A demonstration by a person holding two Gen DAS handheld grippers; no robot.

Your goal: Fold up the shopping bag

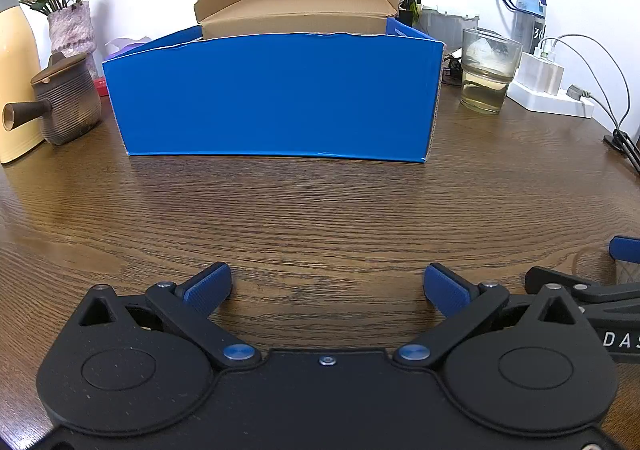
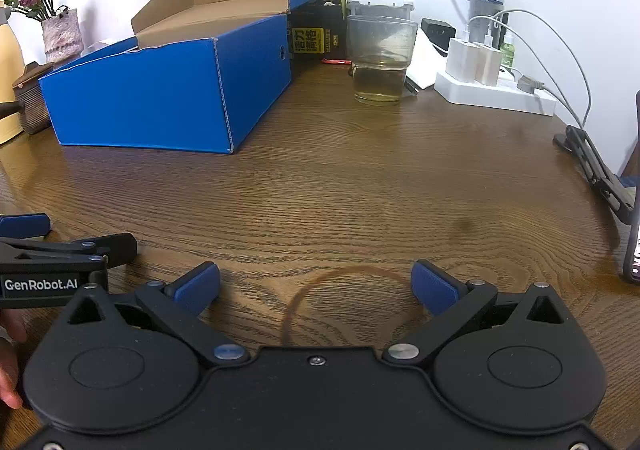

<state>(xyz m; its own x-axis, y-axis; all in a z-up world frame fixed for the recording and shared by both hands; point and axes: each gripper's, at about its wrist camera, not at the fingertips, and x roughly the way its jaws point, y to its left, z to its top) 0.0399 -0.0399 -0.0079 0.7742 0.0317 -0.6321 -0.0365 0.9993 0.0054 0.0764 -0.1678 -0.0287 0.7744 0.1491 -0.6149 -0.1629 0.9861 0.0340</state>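
Left gripper (image 1: 327, 286) is held low over the wooden surface (image 1: 320, 209), jaws spread wide, nothing between them. Blue box (image 1: 276, 97) is seen straight ahead, lid open. Teapot (image 1: 64, 101) and vase (image 1: 74, 29) are placed to its left; a glass (image 1: 486, 71) and power strip (image 1: 548, 95) to its right. Part of the right gripper (image 1: 592, 290) is seen at the right edge.

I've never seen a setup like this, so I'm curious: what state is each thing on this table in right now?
left gripper: open, holding nothing
right gripper: open, holding nothing
blue box: lid flipped open
glass: upright, partly filled with yellowish liquid
power strip: chargers plugged in
shopping bag: not visible
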